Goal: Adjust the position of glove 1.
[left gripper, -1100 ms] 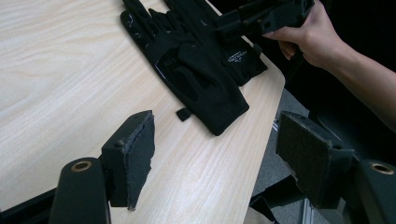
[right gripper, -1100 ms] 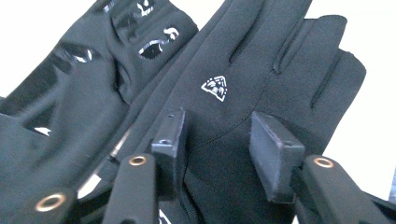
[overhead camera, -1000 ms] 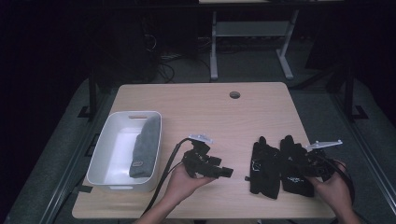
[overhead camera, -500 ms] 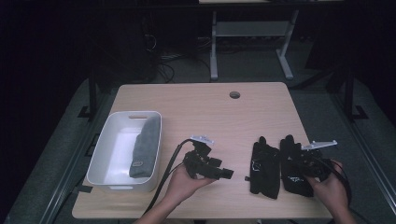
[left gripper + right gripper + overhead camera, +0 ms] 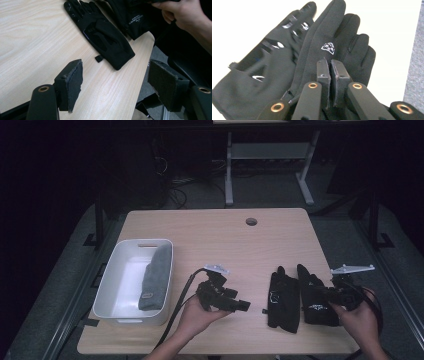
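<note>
- Gloves: two black ones are lying side by side at the table's [image 5: 200, 227] near right part, a left glove [image 5: 283, 300] flat on the wood and a right glove [image 5: 315, 295] just beside it, touching it.
- Right gripper [image 5: 336, 293] is sitting at the right glove's cuff end; its jaws have just been closing and are now standing pressed together, pads [image 5: 324, 75] meeting with only a thin seam between them.
- Right gripper view is showing those jaws lying over the right glove [image 5: 329, 47], at its cuff below a small white logo; a fold of cloth seems to be pinched between them, though the pads are hiding the nip itself.
- Left gripper [image 5: 231, 304] is hovering over bare wood, well left of the gloves, its jaws standing wide apart with nothing between them.
- Left gripper view is showing the left glove [image 5: 105, 37] beyond the open pads [image 5: 75, 82], apart from them.
- Bin [image 5: 117, 270], white, is sitting at the table's left with a grey cloth [image 5: 155, 275] lying in it.
</note>
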### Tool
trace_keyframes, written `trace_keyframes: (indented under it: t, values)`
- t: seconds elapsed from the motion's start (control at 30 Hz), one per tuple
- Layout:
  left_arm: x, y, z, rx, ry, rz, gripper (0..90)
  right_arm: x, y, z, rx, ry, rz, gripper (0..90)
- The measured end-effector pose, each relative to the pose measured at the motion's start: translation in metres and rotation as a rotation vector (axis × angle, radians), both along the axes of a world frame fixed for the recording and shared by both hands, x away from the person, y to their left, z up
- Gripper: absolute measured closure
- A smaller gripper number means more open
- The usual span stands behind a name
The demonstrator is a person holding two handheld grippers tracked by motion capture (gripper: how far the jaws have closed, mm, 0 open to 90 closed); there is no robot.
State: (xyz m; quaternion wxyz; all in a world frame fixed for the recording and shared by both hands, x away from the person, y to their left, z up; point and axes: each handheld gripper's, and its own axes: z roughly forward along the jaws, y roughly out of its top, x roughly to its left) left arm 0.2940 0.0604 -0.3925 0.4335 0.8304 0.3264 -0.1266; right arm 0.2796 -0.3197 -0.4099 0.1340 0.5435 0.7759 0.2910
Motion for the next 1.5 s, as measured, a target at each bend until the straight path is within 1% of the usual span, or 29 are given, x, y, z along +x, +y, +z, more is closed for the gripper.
trace_keyframes:
  t: [0.03,0.07,0.1,0.13,0.2,0.23,0.27,0.33,0.4,0.43,0.47,0.57,0.7,0.73,0.9,1.0,1.03,1.07,1.1,1.13,1.17,1.2,1.23,1.27,1.33,1.4,1.43,1.47,1.5]
  values:
    - [0.000,0.000,0.001,-0.002,0.001,0.001,28.3,0.000,0.005,0.007,0.012,-0.010,0.010,85.6]
    - [0.000,0.000,0.001,-0.002,0.001,0.001,28.3,0.000,0.005,0.007,0.012,-0.010,0.010,85.6]
    - [0.000,0.001,0.001,-0.003,-0.003,0.000,28.3,0.000,0.006,0.009,0.025,-0.011,0.009,85.6]
    - [0.000,0.001,0.001,-0.004,-0.005,0.000,28.3,0.001,0.010,0.013,0.050,-0.010,0.014,85.6]
    - [0.000,0.003,0.002,-0.003,-0.004,0.003,28.3,0.002,0.012,0.013,0.058,-0.008,0.014,85.5]
    - [0.000,0.004,0.003,-0.004,-0.005,0.006,28.3,0.003,0.017,0.014,0.074,0.003,0.018,85.5]
    - [0.000,0.004,0.003,-0.004,-0.005,0.006,28.3,0.003,0.017,0.014,0.074,0.003,0.018,85.5]
    - [0.000,0.005,0.003,-0.004,-0.009,0.006,28.3,0.004,0.027,0.012,0.080,0.021,0.023,85.5]
    - [0.000,0.006,0.003,-0.006,-0.007,0.008,28.3,0.005,0.031,0.012,0.074,0.023,0.031,85.5]
    - [0.000,0.006,0.003,-0.006,-0.005,0.005,27.8,0.007,0.037,0.010,0.085,0.033,0.030,85.5]
    - [0.000,0.006,0.003,-0.006,-0.005,0.005,27.6,0.007,0.037,0.010,0.085,0.033,0.030,85.5]
    - [0.000,0.007,0.003,0.000,-0.010,0.002,27.5,0.008,0.048,0.008,0.096,0.047,0.034,85.3]
    - [0.000,0.008,0.002,0.003,-0.008,0.003,27.6,0.011,0.055,0.003,0.092,0.081,0.019,85.2]
    - [0.000,0.009,0.002,0.005,-0.009,0.004,27.6,0.012,0.058,0.001,0.096,0.101,0.009,85.1]
    - [0.000,0.009,-0.001,0.006,-0.005,0.008,27.6,0.015,0.064,-0.010,0.113,0.129,-0.007,84.8]
    - [0.000,0.008,-0.003,0.008,-0.001,0.002,27.6,0.016,0.068,-0.015,0.119,0.136,0.002,82.0]
    - [0.000,0.007,-0.004,0.008,0.004,0.000,27.6,0.016,0.070,-0.017,0.119,0.152,0.002,79.5]
    - [-0.001,0.006,-0.006,0.011,0.006,-0.004,27.6,0.016,0.071,-0.018,0.123,0.157,0.014,76.4]
    - [-0.001,0.006,-0.006,0.015,0.005,-0.005,27.6,0.016,0.071,-0.018,0.121,0.160,0.041,72.5]
    - [-0.001,0.006,-0.006,0.016,0.005,-0.005,27.5,0.016,0.072,-0.018,0.111,0.158,0.047,68.9]
    - [-0.001,0.006,-0.006,0.016,0.004,-0.005,27.6,0.014,0.071,-0.017,0.099,0.137,0.064,66.5]
    - [-0.001,0.006,-0.006,0.013,0.002,-0.004,27.6,0.013,0.071,-0.016,0.093,0.139,0.060,66.4]
    - [-0.001,0.006,-0.006,0.013,0.001,-0.006,27.6,0.012,0.071,-0.016,0.080,0.125,0.069,66.4]
    - [-0.001,0.006,-0.006,0.014,0.000,-0.008,27.5,0.011,0.069,-0.016,0.077,0.128,0.077,66.9]
    - [-0.002,0.005,-0.006,0.015,0.000,-0.005,27.6,0.010,0.068,-0.018,0.063,0.135,0.078,71.3]
    - [-0.002,0.005,-0.008,0.016,0.002,-0.005,27.7,0.009,0.069,-0.021,0.070,0.142,0.080,76.0]
    - [-0.002,0.005,-0.009,0.017,0.005,-0.005,27.9,0.008,0.071,-0.021,0.072,0.152,0.068,77.8]
    - [-0.001,0.005,-0.010,0.019,0.009,-0.004,28.0,0.009,0.071,-0.022,0.066,0.139,0.083,79.0]
    - [-0.001,0.005,-0.011,0.020,0.010,-0.004,28.3,0.009,0.073,-0.022,0.065,0.133,0.085,80.7]
